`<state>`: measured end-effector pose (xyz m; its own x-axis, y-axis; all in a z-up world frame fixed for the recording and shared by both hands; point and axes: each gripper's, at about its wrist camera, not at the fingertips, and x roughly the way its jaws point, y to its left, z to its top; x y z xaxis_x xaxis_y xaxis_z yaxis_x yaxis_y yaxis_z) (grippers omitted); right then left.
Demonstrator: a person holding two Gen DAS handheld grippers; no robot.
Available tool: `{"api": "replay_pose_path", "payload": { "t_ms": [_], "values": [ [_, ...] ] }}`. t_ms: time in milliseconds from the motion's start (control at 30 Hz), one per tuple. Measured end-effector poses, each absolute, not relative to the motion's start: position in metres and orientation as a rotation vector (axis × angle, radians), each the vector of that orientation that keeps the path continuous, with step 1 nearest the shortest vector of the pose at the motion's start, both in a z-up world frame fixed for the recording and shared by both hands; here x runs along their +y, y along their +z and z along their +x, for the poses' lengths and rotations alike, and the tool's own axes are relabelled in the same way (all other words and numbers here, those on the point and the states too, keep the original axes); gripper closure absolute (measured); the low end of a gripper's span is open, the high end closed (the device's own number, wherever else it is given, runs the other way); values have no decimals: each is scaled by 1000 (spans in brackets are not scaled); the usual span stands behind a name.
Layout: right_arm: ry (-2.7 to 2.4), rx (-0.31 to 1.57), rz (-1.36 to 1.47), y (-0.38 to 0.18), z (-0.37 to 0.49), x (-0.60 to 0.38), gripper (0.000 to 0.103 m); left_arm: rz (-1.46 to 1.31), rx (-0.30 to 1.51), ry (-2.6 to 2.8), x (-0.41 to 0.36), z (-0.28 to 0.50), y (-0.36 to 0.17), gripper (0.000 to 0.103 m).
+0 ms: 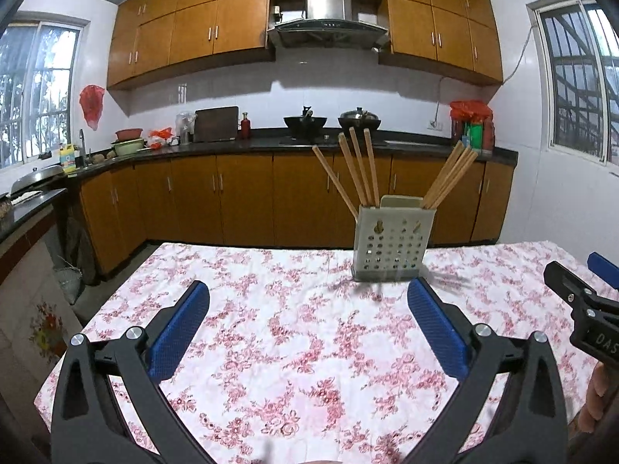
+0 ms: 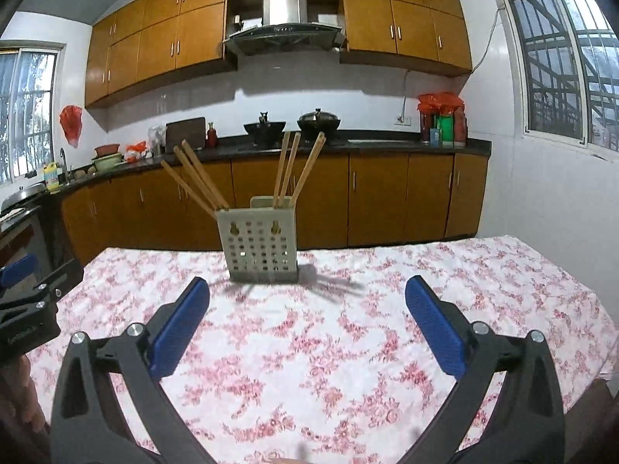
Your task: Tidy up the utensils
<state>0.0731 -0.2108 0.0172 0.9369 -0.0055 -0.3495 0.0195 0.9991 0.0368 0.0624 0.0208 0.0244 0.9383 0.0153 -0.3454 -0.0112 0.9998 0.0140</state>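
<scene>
The chopsticks [image 1: 358,170] stand in two bunches in the holder [image 1: 390,243] at the desk's [image 1: 271,328] far side. Both the left gripper [image 1: 309,332] and the right gripper [image 2: 307,328] hover with jaws wide apart, empty. Sorting looks finished; next likely calls for nothing more than pulling away.

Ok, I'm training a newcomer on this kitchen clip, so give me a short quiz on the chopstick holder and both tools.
1. True or false: the left tool grips a chopstick.
2. How many groups do the chopsticks form in the holder?
3. What does the holder stand on: A bare wood, B floral tablecloth, C counter?

Key: 1 false, both it and the right tool are open and empty; 2 two, leaning apart; 3 B.
</scene>
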Motion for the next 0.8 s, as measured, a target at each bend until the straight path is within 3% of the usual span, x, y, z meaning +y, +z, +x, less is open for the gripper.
{"api": "replay_pose_path", "payload": {
  "t_ms": [800],
  "values": [
    [-1,443,40,-5,73,-213,4,22,450,14,11,59,5,2]
  ]
}}
